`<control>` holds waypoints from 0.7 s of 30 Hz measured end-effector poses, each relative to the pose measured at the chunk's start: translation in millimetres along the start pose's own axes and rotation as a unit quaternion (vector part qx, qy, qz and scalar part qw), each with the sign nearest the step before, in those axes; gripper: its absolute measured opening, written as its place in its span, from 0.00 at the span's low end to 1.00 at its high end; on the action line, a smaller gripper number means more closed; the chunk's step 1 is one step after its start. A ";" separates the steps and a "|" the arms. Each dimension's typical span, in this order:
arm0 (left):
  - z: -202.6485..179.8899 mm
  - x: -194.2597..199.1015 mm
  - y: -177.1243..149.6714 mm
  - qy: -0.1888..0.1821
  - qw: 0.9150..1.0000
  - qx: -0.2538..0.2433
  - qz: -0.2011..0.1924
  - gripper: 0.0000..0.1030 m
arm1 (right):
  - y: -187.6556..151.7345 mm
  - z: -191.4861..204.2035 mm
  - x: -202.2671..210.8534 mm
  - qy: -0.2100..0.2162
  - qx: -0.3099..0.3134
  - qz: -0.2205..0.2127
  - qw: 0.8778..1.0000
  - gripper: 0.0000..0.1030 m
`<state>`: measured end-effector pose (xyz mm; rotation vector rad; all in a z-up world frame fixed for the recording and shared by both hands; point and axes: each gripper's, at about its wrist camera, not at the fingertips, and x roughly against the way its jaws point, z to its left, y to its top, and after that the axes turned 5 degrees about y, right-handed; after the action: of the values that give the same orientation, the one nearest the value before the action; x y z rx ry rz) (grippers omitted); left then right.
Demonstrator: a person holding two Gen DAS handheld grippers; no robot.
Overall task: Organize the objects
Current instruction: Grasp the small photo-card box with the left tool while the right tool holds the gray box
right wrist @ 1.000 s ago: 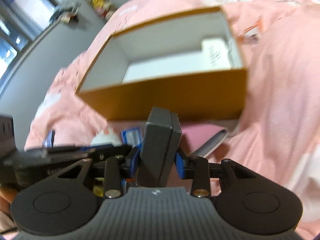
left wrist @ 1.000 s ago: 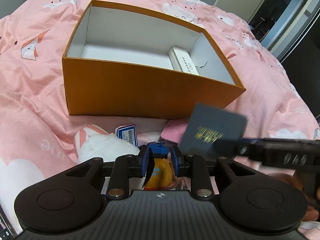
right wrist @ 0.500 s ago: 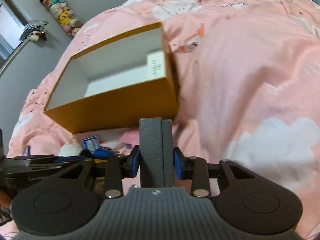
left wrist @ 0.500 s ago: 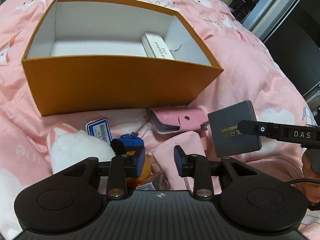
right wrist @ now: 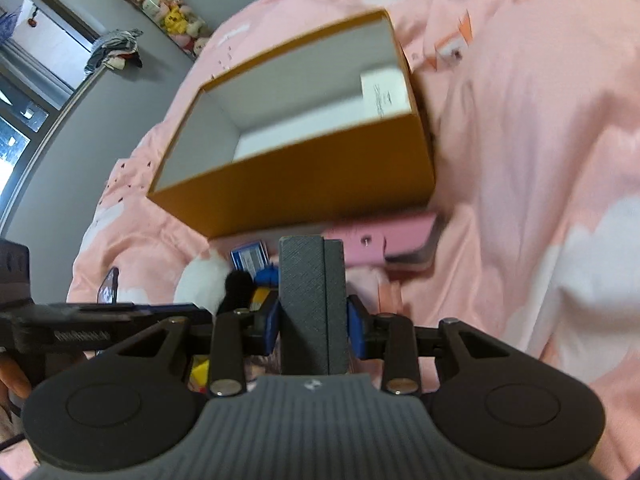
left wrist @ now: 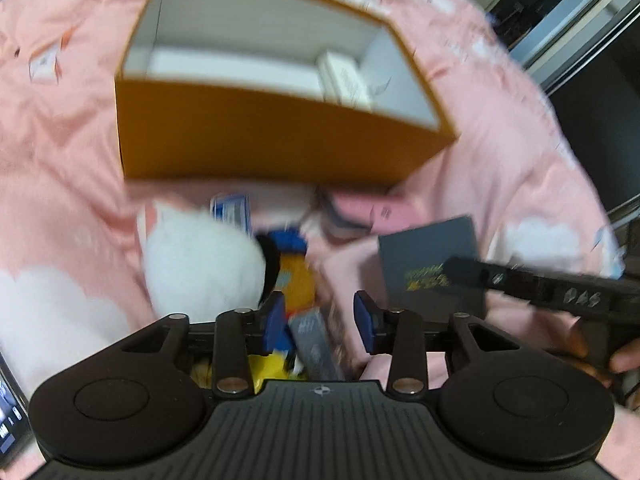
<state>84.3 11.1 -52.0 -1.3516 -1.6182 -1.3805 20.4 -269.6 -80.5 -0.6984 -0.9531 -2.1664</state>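
Note:
An open orange box (left wrist: 272, 144) (right wrist: 304, 184) with a white inside stands on the pink bedspread; a white packet (left wrist: 348, 80) (right wrist: 384, 92) lies in it. My right gripper (right wrist: 314, 326) is shut on a dark grey flat box (right wrist: 312, 304) with gold print, also in the left wrist view (left wrist: 428, 256), held in front of the orange box. My left gripper (left wrist: 320, 320) is open and empty above a pile: a white plush (left wrist: 200, 264), a yellow and blue toy (left wrist: 294, 276), a small grey case (left wrist: 314, 340). A pink wallet (right wrist: 384, 240) (left wrist: 360, 208) lies by the orange box.
A blue and white tag (left wrist: 232, 210) (right wrist: 250, 258) lies near the plush. A phone (right wrist: 108, 286) sits at the left on the bedspread (right wrist: 540, 160). A wall and a window (right wrist: 24, 92) are beyond the bed. A dark doorway (left wrist: 592, 40) is at right.
The left gripper has moved down and forward over the pile; its view is now blurred. The right gripper has swung left with the dark grey box, closer to the orange box.

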 end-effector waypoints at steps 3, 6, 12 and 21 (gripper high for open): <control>2.5 -11.7 -5.4 -0.007 1.000 0.018 0.020 0.51 | -5.0 -6.1 -1.6 0.004 -0.015 0.009 1.000 0.35; 6.0 -18.0 -5.6 0.004 0.999 0.034 0.022 0.57 | -5.8 -7.7 -2.5 0.007 -0.015 0.013 1.000 0.35; 11.5 -35.5 -7.5 -0.012 0.998 0.054 0.044 0.59 | -6.6 -14.4 -11.2 0.013 -0.029 0.028 0.999 0.35; -0.1 -43.3 -12.1 0.005 0.998 0.031 0.051 0.33 | -5.6 -19.4 -21.6 0.010 -0.037 0.042 0.998 0.36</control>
<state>85.4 -1.5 -95.2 -1.3689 -1.5506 -1.2657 26.1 -274.2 -109.1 -0.7375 -0.8228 -2.1383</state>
